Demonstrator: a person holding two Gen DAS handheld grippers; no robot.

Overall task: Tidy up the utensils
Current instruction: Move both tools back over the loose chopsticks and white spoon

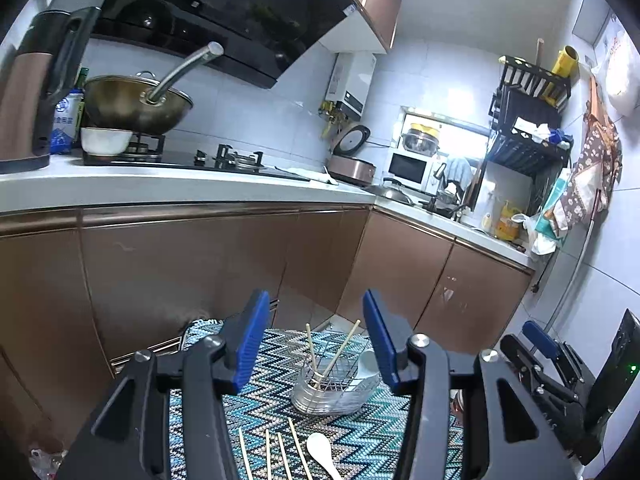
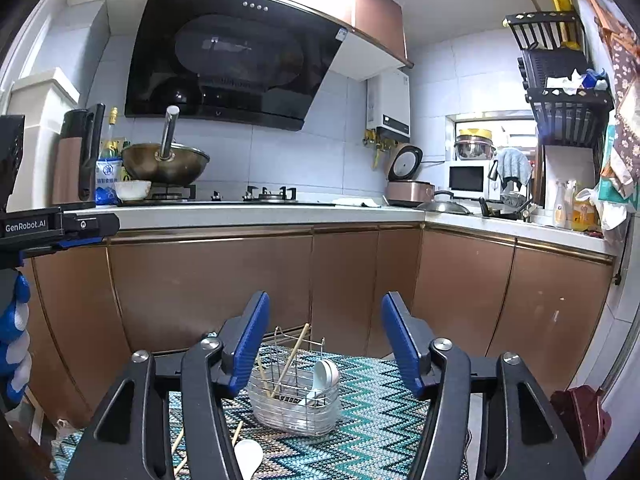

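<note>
A wire utensil basket stands on a zigzag-patterned mat. Two chopsticks lean in its left part and white spoons sit in its right part. In front of it on the mat lie several loose chopsticks and a white spoon. My left gripper hangs above and short of the basket, open with nothing between its blue pads. The right gripper is likewise raised before the basket, open and empty.
Brown cabinet doors stand just behind the mat under a white counter with a wok and a kettle. A gloved hand holds the left tool. A dark red object sits at the right.
</note>
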